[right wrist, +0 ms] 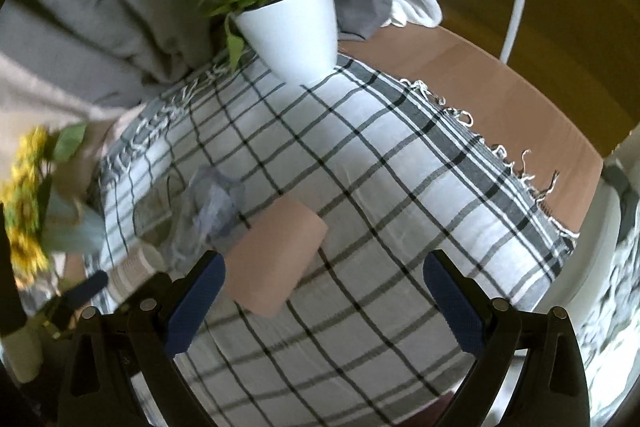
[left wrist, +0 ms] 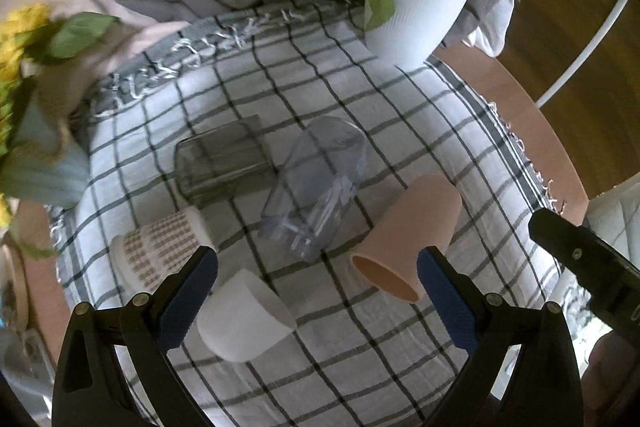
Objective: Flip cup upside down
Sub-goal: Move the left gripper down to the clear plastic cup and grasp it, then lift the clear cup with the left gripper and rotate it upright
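1. Only the left view shows the white cup point(left wrist: 244, 315), on its side on the checked cloth point(left wrist: 360, 367) between the jaws of the left gripper point(left wrist: 318, 281), which are spread and hold nothing.
2. Further lie the patterned cup point(left wrist: 160, 251), the pink cup point(left wrist: 408, 239), a clear cup point(left wrist: 316, 187) and a dark glass point(left wrist: 220, 163), all on their sides.
3. The right view is blurred. The right gripper point(right wrist: 324, 287) hangs over the cloth, jaws spread, with the pink cup point(right wrist: 276, 259) beside its left jaw.
4. Far back stands a plant pot point(right wrist: 296, 35).
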Demonstrator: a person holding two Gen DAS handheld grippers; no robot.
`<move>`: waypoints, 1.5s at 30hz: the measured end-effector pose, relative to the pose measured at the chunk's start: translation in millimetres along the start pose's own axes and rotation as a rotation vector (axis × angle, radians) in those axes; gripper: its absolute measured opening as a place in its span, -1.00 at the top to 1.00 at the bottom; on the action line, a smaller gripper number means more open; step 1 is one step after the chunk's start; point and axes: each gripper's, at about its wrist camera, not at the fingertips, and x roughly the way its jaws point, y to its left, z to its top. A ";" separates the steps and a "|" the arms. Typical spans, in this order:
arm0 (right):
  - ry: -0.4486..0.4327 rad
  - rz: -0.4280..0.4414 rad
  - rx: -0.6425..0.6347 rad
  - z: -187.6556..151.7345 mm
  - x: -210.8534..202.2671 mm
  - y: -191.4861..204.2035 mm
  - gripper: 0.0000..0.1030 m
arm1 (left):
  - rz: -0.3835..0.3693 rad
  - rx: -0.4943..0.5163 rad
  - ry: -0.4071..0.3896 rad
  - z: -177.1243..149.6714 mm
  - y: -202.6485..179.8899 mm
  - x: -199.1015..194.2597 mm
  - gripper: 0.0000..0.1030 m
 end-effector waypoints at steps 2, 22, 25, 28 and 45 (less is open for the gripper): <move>0.003 0.009 0.034 5.0 4.1 2.6 -0.94 | -0.017 0.008 0.031 7.3 2.7 9.2 -0.97; 0.118 0.003 0.152 35.4 56.8 6.2 -0.94 | -0.112 0.004 0.263 48.5 14.7 89.3 -0.83; 0.119 -0.003 0.153 37.8 60.1 5.3 -0.94 | -0.112 -0.001 0.274 51.7 14.4 96.1 -0.83; 0.121 -0.012 0.157 39.8 62.8 2.2 -0.94 | -0.093 -0.002 0.280 54.2 13.9 103.1 -0.83; 0.129 -0.048 0.171 44.1 75.6 -7.7 -0.94 | -0.076 -0.019 0.341 65.0 13.8 142.3 -0.51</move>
